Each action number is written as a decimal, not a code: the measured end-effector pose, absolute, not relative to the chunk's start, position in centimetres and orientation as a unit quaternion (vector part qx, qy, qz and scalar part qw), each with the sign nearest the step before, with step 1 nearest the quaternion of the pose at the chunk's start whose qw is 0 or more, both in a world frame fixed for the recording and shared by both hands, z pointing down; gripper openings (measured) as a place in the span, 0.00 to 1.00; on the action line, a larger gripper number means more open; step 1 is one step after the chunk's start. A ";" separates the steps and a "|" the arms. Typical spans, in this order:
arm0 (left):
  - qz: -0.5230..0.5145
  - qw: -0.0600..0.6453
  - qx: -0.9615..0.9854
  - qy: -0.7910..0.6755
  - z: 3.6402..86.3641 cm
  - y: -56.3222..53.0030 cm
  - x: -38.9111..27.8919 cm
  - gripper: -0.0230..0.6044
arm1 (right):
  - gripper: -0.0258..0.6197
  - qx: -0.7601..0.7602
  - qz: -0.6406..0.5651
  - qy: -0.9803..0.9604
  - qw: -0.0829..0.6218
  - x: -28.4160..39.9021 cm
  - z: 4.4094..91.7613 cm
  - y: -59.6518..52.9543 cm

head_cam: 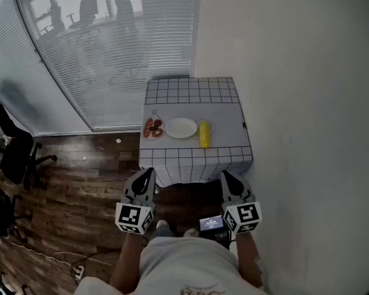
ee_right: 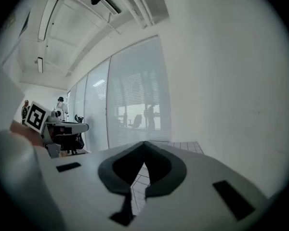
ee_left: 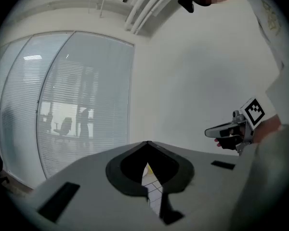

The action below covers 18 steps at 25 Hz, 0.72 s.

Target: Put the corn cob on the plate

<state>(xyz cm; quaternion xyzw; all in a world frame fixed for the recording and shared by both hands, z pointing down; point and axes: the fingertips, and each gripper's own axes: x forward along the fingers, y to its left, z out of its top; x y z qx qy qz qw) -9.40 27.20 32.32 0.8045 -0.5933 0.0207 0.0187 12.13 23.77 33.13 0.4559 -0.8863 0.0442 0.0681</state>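
A yellow corn cob [head_cam: 204,134] lies on the grid-patterned tablecloth of a small table [head_cam: 194,94], just right of an empty white plate [head_cam: 181,128]. My left gripper [head_cam: 146,178] and right gripper [head_cam: 229,180] are held side by side short of the table's near edge, both pointing towards it. Both are shut with nothing in them. In the left gripper view the left gripper [ee_left: 147,143] has its jaws meeting at the tips, and the right gripper [ee_left: 226,130] shows at the right. The right gripper view shows the right gripper [ee_right: 144,143] with its jaws together too.
A small dish of red food [head_cam: 153,128] sits left of the plate. A white wall runs along the table's right side, and windows with blinds stand behind and to the left. Black office chairs [head_cam: 12,152] and cables [head_cam: 61,260] are on the wooden floor at left.
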 end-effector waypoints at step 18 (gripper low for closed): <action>0.054 0.015 0.813 -0.580 33.4 26.3 -7.3 0.04 | 0.05 0.436 0.071 -0.896 0.045 13.1 33.6 24.3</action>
